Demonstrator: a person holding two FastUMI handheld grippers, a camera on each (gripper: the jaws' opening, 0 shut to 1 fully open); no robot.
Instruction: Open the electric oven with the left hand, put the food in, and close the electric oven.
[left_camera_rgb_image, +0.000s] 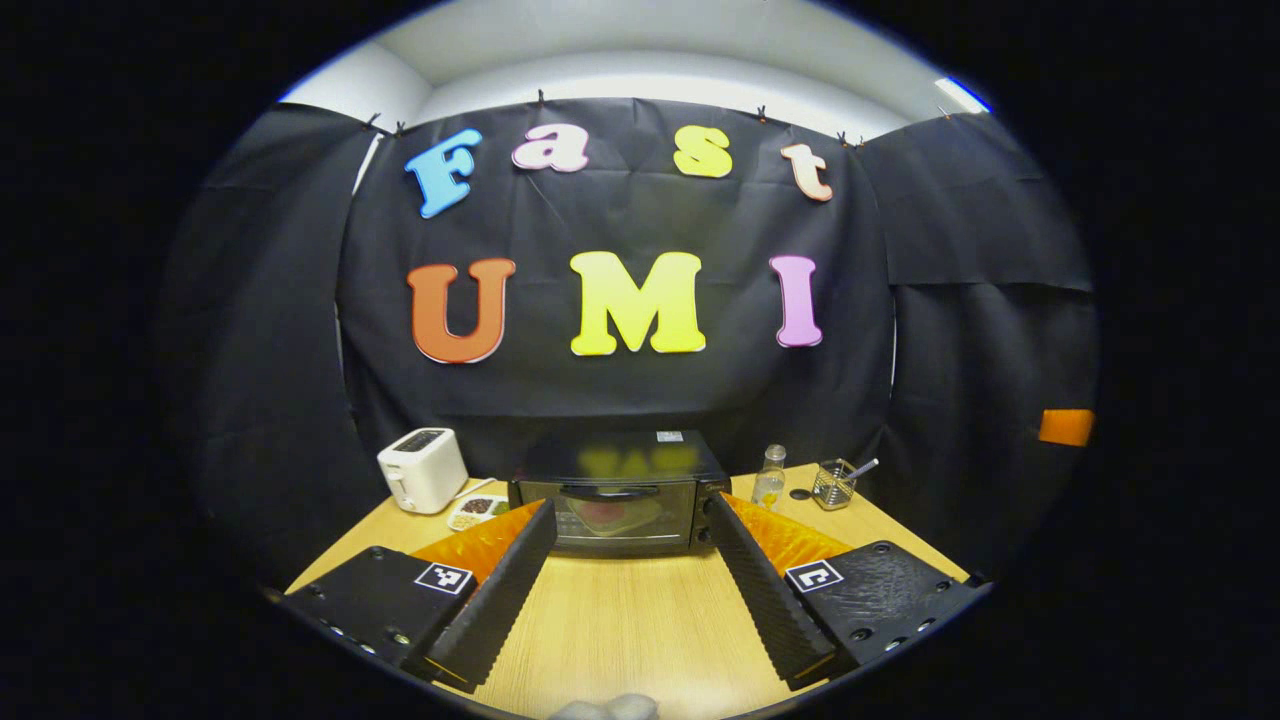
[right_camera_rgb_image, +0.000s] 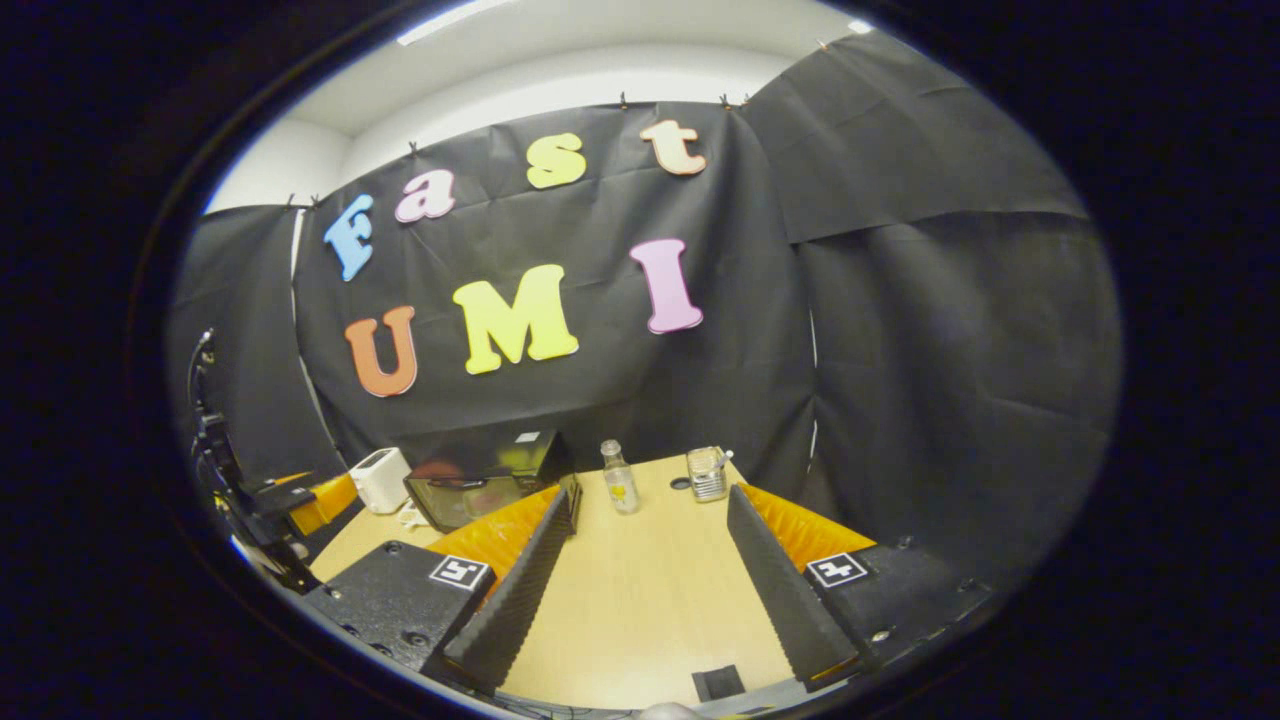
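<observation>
Oven sat shut at 12 o'clock from our left tongs, at the back of the surface, handle bar across the door top. Something reddish showed through the glass; we couldn't tell if that was the food. Left tongs were spread wide, empty, well short of the door. Right tongs were also spread, holding nothing; from them the oven lay at 10 o'clock, bottle at 12, wire holder at 1. Toaster stood at 10 o'clock from the left tongs. Risks as we judged them: the handle is thin, so a high approach would slip off it; pulling outward rather than down could drag the whole oven forward.
</observation>
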